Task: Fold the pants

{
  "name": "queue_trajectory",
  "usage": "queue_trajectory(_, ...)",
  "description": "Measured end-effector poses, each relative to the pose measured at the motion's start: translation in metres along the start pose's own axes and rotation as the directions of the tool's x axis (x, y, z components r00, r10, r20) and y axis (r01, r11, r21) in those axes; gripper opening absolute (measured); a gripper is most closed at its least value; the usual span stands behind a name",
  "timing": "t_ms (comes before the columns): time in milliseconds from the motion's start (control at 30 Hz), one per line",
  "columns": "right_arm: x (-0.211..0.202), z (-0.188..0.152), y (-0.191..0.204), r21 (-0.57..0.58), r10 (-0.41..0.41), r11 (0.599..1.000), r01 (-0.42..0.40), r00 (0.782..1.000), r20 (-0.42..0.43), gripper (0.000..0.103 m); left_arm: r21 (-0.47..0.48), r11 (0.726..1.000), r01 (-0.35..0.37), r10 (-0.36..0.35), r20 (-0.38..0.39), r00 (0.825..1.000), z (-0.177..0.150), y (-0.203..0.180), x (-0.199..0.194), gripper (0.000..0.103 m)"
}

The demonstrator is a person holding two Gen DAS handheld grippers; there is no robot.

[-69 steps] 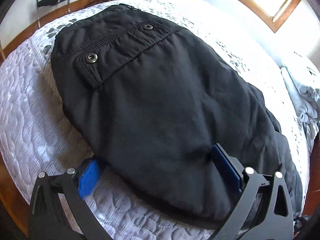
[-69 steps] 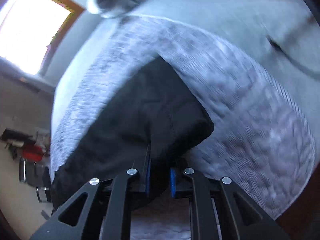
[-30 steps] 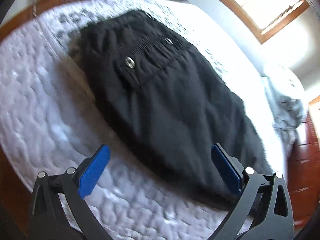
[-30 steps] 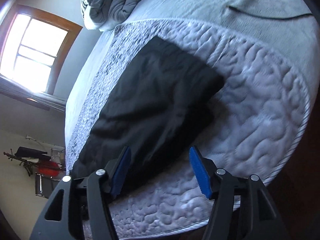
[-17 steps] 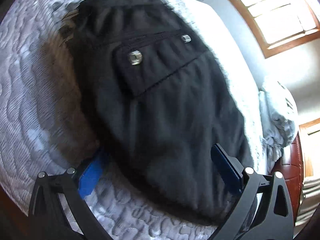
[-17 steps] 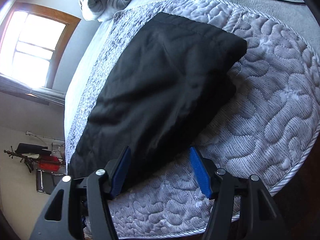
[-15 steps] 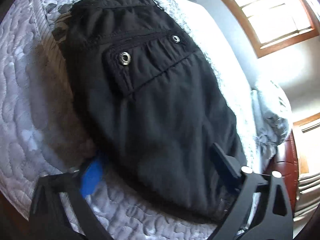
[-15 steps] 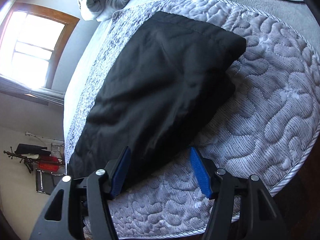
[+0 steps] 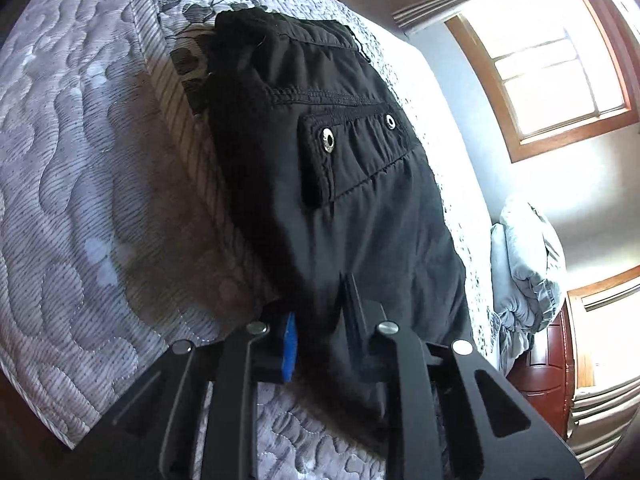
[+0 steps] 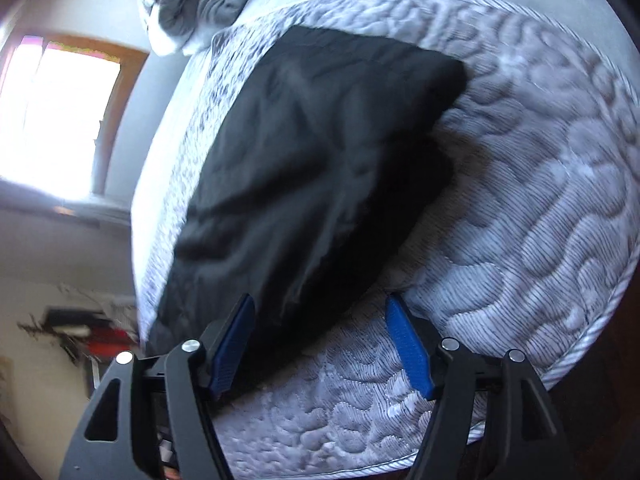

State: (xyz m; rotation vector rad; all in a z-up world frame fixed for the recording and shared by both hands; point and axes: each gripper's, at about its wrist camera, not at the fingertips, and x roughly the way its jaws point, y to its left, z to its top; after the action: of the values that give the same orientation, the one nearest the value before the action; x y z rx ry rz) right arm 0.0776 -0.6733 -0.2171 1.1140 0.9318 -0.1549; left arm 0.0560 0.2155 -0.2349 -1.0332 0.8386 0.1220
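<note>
Closing within the last moment, the left gripper [image 9: 320, 332] is now pinching the near edge of the black pants [image 9: 340, 184], which are lying part-folded on the quilted bed [image 9: 80, 200]; a fresh fold looks ready. Rightward, the right gripper [image 10: 324, 344] is holding its jaws apart, straddling the pants' near edge without pressing.

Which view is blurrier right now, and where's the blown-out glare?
Right wrist view: motion-smeared, the black pants and quilted mattress soft, window blown out white. Left wrist view: sharp, pocket snaps crisp, window overexposed, the pants casting a shadow on the mattress side; heavy fisheye bending in both.
</note>
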Motion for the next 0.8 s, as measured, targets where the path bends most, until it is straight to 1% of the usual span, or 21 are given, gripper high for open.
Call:
queue_trajectory(67, -0.003, 0.002, -0.006, 0.028, 0.006, 1.0, -0.007, 1.0, 0.013, 0.069, 0.005, 1.0, -0.003, 0.003, 0.003, 1.0, -0.003, -0.001, -0.002, 0.019)
queue_trajectory(200, -0.004, 0.007, -0.012, 0.094, 0.041, 0.995, -0.045, 0.998, 0.038, 0.07, 0.04, 0.999, -0.031, 0.031, 0.007, 0.999, -0.003, -0.007, -0.004, 0.02)
queue_trajectory(233, -0.002, 0.008, -0.012, 0.106, 0.051, 0.993, -0.056, 0.998, 0.044, 0.073, 0.044, 0.998, -0.037, 0.037, 0.007, 0.999, -0.003, -0.008, -0.003, 0.021)
queue_trajectory(267, 0.001, 0.009, -0.012, 0.116, 0.056, 0.991, -0.061, 0.997, 0.045, 0.074, 0.043, 0.998, -0.04, 0.039, 0.006, 0.999, -0.001, -0.007, -0.003, 0.022)
queue_trajectory(367, 0.007, 0.013, -0.002, 0.116, 0.099, 0.988, -0.105, 0.993, 0.058, 0.075, 0.041, 0.998, -0.047, 0.047, -0.001, 0.999, -0.001, -0.008, -0.001, 0.025)
queue_trajectory(433, 0.011, 0.016, 0.007, 0.1, 0.054, 0.993, -0.06, 0.996, 0.065, 0.075, 0.042, 0.998, -0.051, 0.051, -0.005, 0.999, 0.0, -0.008, 0.0, 0.028)
queue_trajectory(500, 0.02, 0.02, 0.007, 0.148, -0.02, 0.989, 0.013, 0.999, 0.048, 0.073, 0.043, 0.997, -0.059, 0.059, -0.006, 0.998, 0.001, -0.008, 0.003, 0.033)
queue_trajectory(567, 0.022, 0.022, 0.002, 0.214, -0.019, 0.977, 0.005, 0.998, 0.067, 0.074, 0.032, 0.998, -0.055, 0.056, -0.013, 0.998, 0.003, -0.006, 0.005, 0.035)
queue_trajectory(633, 0.025, 0.023, 0.002, 0.213, -0.021, 0.977, 0.006, 0.997, 0.068, 0.074, 0.029, 0.998, -0.052, 0.052, -0.016, 0.999, 0.004, -0.004, 0.006, 0.035)
queue_trajectory(667, 0.025, 0.024, 0.004, 0.196, -0.021, 0.981, 0.007, 0.997, 0.073, 0.069, 0.034, 0.998, -0.053, 0.054, -0.018, 0.998, 0.005, -0.004, 0.007, 0.036)
queue_trajectory(700, 0.024, 0.025, 0.009, 0.138, -0.006, 0.99, -0.006, 0.996, 0.085, 0.042, 0.037, 0.998, -0.054, 0.055, -0.019, 0.998, 0.005, -0.003, 0.007, 0.036)
queue_trajectory(767, 0.021, 0.026, 0.01, 0.103, 0.017, 0.994, -0.028, 0.995, 0.098, 0.032, 0.043, 0.997, -0.058, 0.059, -0.023, 0.998, 0.007, -0.003, 0.008, 0.037)
queue_trajectory(800, 0.017, 0.027, 0.009, 0.102, 0.039, 0.994, -0.05, 0.994, 0.107, 0.018, 0.045, 0.997, -0.059, 0.06, -0.025, 0.998, 0.007, -0.004, 0.009, 0.037)
